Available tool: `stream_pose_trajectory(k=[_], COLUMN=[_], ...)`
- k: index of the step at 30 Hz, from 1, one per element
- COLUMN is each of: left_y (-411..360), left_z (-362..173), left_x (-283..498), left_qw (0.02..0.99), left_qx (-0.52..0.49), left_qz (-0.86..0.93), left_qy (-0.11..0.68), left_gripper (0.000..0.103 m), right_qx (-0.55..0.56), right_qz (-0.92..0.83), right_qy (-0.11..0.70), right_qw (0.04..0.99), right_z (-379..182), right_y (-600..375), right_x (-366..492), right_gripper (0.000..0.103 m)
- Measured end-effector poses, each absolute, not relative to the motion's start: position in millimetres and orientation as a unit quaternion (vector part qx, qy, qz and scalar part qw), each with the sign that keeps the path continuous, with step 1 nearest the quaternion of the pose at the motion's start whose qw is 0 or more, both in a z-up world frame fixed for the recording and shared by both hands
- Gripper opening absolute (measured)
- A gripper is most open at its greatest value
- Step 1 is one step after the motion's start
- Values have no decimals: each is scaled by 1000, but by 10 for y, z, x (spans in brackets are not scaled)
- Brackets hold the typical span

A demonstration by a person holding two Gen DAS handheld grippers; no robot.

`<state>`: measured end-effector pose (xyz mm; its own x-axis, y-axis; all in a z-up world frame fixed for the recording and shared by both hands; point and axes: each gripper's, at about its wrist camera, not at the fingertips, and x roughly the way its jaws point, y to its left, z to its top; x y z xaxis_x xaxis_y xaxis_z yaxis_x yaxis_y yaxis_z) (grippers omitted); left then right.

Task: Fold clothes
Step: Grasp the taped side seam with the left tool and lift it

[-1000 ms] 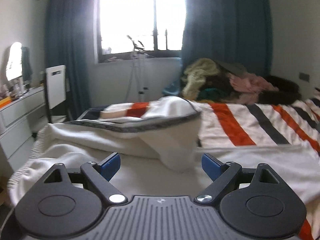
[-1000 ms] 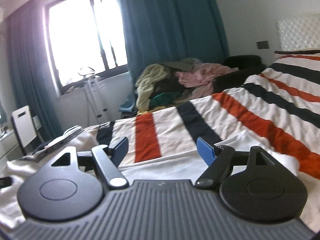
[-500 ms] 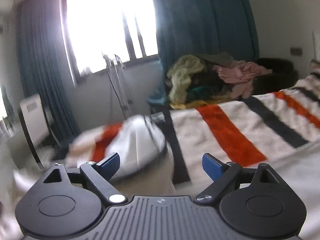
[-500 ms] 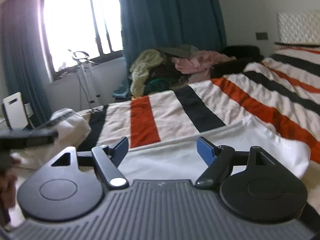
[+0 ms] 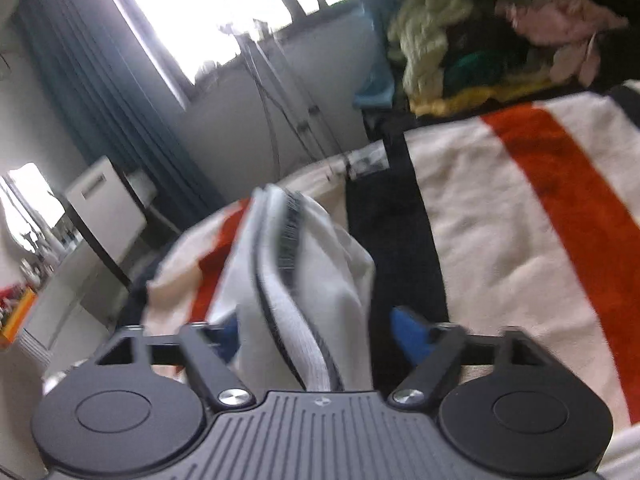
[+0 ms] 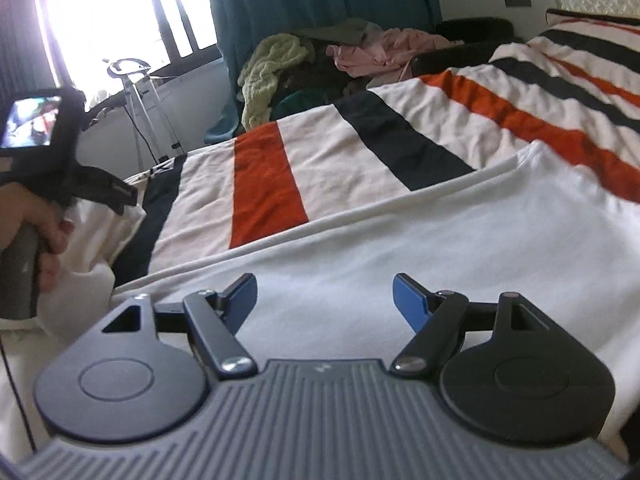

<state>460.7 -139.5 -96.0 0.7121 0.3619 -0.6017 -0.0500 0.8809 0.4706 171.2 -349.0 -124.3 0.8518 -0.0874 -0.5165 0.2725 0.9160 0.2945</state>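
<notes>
Both tongs tilt down over the striped bed (image 6: pixel 420 128): the left tongs (image 5: pixel 316 332), jaws just narrowing, have a bunched fold of the white garment (image 5: pixel 304 280) between them, running away from the camera, though grip is unclear, while the right tongs (image 6: pixel 324 300) gape empty above its flat spread.

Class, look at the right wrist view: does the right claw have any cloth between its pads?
No: the right claw stands open above the white garment, gripping nothing.

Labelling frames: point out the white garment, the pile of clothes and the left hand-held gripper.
white garment (image 6: pixel 400 240), right wrist view, flat middle
pile of clothes (image 6: pixel 276 68), right wrist view, yellow-green piece
left hand-held gripper (image 5: pixel 316 332), left wrist view, between fingertips
</notes>
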Motion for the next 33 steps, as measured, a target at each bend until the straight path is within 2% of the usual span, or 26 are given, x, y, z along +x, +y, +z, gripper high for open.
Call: stream_pose_trajectory(k=[1,3,4,9,21,25,33], left_y=[-1375,-1343,-1345,-1334,-1553,-1623,-2080], left_z=[-996,-1056,-1058,-888,308,317,-681], left_x=[4642,4692,4662,4298,2751,2669,3781], left_qw=[897,893,895,920,958,951,953], left_qx=[210,201,201,188,177,177,219], left_qz=[115,114,111,75,-197,-246,-154], left_qy=[371,386,382,335,114,68,140], left_gripper=[36,14,12,7,6,7,8], right_qx=[185,191,192,189,182,199,197], right_qz=[-97,-100,-101,-102,-134,-154,-162], right_qy=[256,257,257,251,218,206,224], right_qw=[944,942,942,944,949,946,940], right_z=[-1265,-1299,-1310,-1305,-1095,-1057,-1222], right_y=[-3505,-3530,-3535,-3540,-3643,-3719,-3759], right_x=[1737,1770,1779,1773,1530,1466,1618], right_gripper=[77,77,77,77,77,77,77])
